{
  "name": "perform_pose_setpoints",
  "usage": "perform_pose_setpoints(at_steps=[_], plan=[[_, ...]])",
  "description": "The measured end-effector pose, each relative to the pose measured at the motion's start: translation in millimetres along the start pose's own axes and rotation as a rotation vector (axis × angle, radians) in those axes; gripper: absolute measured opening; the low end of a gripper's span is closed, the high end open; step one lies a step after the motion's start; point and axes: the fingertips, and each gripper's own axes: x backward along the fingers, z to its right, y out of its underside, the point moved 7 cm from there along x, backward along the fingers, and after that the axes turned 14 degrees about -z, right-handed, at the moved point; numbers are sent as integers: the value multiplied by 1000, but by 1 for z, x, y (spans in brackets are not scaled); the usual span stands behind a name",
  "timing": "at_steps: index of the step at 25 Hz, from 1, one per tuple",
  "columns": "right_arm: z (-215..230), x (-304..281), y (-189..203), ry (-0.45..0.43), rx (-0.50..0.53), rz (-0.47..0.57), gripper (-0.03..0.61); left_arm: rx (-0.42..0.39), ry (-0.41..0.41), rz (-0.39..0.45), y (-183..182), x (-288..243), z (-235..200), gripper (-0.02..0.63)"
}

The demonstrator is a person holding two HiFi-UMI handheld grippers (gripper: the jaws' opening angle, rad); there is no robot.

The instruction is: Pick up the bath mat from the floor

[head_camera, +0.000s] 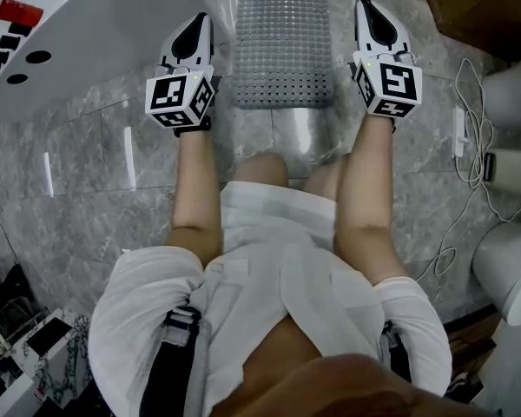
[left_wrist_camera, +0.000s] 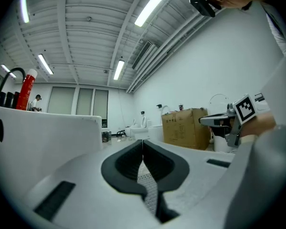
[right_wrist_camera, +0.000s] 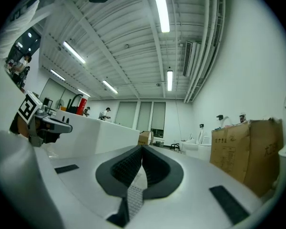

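The grey perforated bath mat (head_camera: 282, 42) lies flat on the marble floor (head_camera: 95, 189) in front of the person's bare knees. My left gripper (head_camera: 200, 20) hovers just left of the mat, with a strip of floor between them. My right gripper (head_camera: 369, 7) hovers just right of it. Both point forward, level with the floor. In the left gripper view the left gripper (left_wrist_camera: 143, 142) has its dark pads meeting at the tips. The right gripper (right_wrist_camera: 142, 149) looks the same in its own view. A pale dotted strip shows in the slit below each pair of tips; nothing is pinched at the tips.
A white bathtub (head_camera: 95, 33) borders the mat's left side and rises beside my left gripper. A cardboard box (head_camera: 469, 7), a white toilet (head_camera: 512, 85) and a loose white cable (head_camera: 469, 129) stand to the right. A red bottle (left_wrist_camera: 27, 87) sits on the tub rim.
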Motion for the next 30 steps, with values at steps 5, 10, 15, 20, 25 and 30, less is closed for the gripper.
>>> perform_pose_setpoints(at_steps=[5,10,15,20,25,30], plan=[[-5,-4,4,-35,13,5,34,-19,34,-12,6,-11,7,11],[-5,-4,4,-25,18,11,35,-11,39,-3,10,-19,11,11],[-5,-6,8,-23,19,11,35,2,63,-13,22,-30,14,12],[-4,-10,14,-29,4,10,43,-3,108,-51,37,-47,21,14],[-8,-16,20,-36,12,-6,51,0,139,-73,51,-60,26,14],[-8,-17,23,-34,-5,-7,60,-12,179,-105,67,-72,33,14]])
